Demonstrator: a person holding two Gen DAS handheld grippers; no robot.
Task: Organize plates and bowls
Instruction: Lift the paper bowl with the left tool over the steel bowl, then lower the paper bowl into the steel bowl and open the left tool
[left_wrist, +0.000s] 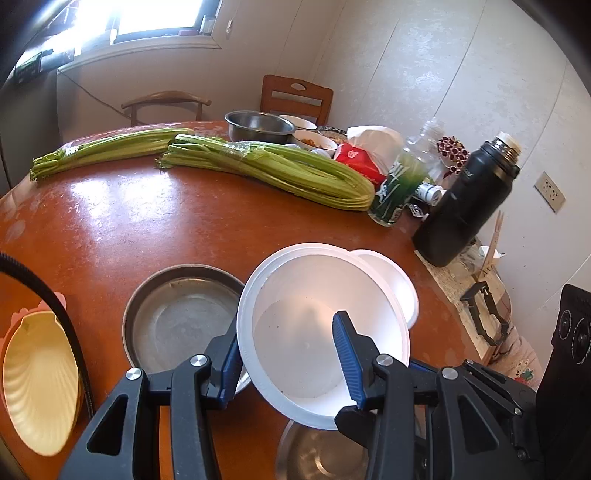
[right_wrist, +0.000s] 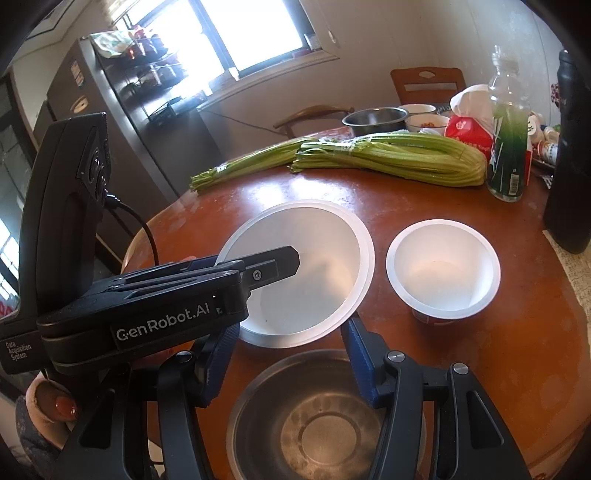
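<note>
Black linkage arms and blue-padded fingers filled the bottom of both views. At the lower centre of the left wrist view, the left gripper (left_wrist: 291, 354) was clamped on the near rim of the large white bowl (left_wrist: 317, 314), one pad outside the wall and one inside, and the bowl hung tilted above the table (left_wrist: 129, 229). Just under it, at the bottom edge, lay part of a steel bowl (left_wrist: 317, 458). Left of the white bowl sat a shallow round metal pan (left_wrist: 177, 317), and at the lower left edge a cream shell-shaped dish (left_wrist: 40, 380) rested on something pink. Behind the large bowl's right rim peeked the small white bowl (left_wrist: 391, 280). In the right wrist view, the right gripper (right_wrist: 291, 354) stood at the bottom centre with its fingers apart and nothing between them, poised over the steel bowl (right_wrist: 314, 424). Above that, the left gripper's black body reached in from the left and gripped the large white bowl (right_wrist: 314, 258) at the frame's centre. Right of it the small white bowl (right_wrist: 443, 273) stood upright on the table, apart from the larger one. Farther back, two bundles of celery (right_wrist: 388, 155) lay across the table in the upper middle, with a green-labelled bottle (right_wrist: 508, 147) to their right and a black flask (left_wrist: 469, 199) beside it. At the far edge sat a steel mixing bowl (right_wrist: 373, 120), a red tissue pack (right_wrist: 469, 133), and two wooden chairs (right_wrist: 428, 85) against the wall.
</note>
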